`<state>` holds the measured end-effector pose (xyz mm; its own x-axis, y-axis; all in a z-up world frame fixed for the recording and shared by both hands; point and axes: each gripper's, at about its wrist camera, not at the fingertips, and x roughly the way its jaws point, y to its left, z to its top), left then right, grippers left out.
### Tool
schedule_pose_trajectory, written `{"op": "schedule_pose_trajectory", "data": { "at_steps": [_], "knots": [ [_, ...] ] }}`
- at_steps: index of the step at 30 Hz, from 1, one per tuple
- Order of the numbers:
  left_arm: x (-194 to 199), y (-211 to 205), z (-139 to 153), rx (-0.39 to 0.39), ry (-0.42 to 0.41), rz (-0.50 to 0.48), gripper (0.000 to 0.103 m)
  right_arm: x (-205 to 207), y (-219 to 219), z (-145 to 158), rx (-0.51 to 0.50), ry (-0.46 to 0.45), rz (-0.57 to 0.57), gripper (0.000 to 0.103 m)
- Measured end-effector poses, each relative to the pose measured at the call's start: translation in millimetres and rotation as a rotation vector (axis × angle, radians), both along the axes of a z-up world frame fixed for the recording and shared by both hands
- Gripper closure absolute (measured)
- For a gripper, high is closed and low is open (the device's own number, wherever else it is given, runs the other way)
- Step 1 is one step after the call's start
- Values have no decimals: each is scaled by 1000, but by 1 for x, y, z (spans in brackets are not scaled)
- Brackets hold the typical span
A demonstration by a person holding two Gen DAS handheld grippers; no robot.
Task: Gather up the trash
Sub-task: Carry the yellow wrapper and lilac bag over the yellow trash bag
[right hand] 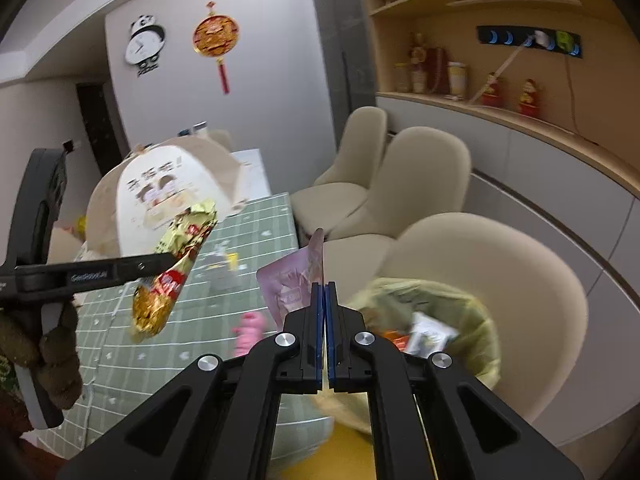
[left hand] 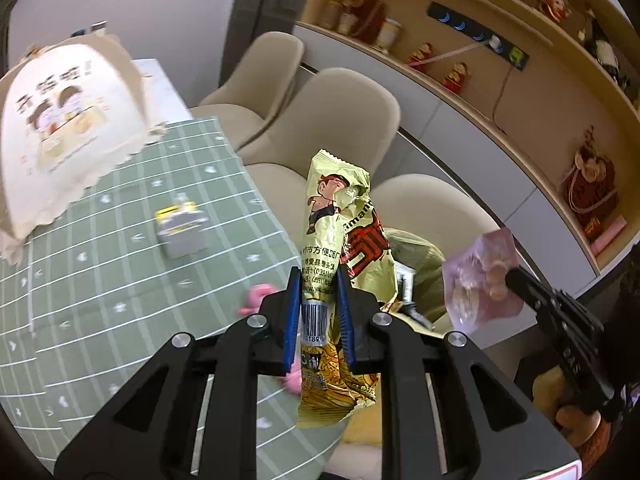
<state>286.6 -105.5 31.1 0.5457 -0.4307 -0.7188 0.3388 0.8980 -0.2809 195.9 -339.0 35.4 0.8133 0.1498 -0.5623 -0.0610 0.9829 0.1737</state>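
Right now your left gripper is clamped on the yellow snack wrapper, blue pads pinching it around the barcode, so the wrapper stands upright between the fingers with its crimped top above and its printed lower end hanging below the jaws. Your right gripper has its jaws pressed nearly together on the pink translucent wrapper, which sticks up and to the left of the fingertips.

Take the trash bin as your landmark: it has a yellowish liner, sits in front of the nearest beige chair, and already holds a few wrappers. The pink wrapper is held up just left of the bin's rim. The yellow wrapper, seen from the right wrist, hangs well left of the bin, over the green checked tablecloth.

On that cloth, left of the bin, lies a small pink object near the table edge; what it is cannot be made out. Farther from the bin sits a small grey and yellow box, and beyond it the beige mesh food cover with a cartoon print.
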Motion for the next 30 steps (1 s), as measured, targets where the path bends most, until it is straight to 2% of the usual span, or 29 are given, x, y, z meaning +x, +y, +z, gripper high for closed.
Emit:
{"op": "schedule_pose_trajectory", "data": {
  "at_steps": [8, 17, 23, 30],
  "knots": [
    [10, -86, -19, 41, 24, -61, 87, 13, -85, -22, 38, 22, -63, 99],
    [33, -161, -57, 93, 66, -61, 87, 21, -146, -53, 58, 79, -93, 99],
    [42, -188, -80, 104, 103, -65, 87, 24, -176, -77, 97, 114, -108, 99],
    [48, -197, -110, 97, 206, -49, 87, 29, -188, -92, 143, 125, -101, 99]
  ]
}}
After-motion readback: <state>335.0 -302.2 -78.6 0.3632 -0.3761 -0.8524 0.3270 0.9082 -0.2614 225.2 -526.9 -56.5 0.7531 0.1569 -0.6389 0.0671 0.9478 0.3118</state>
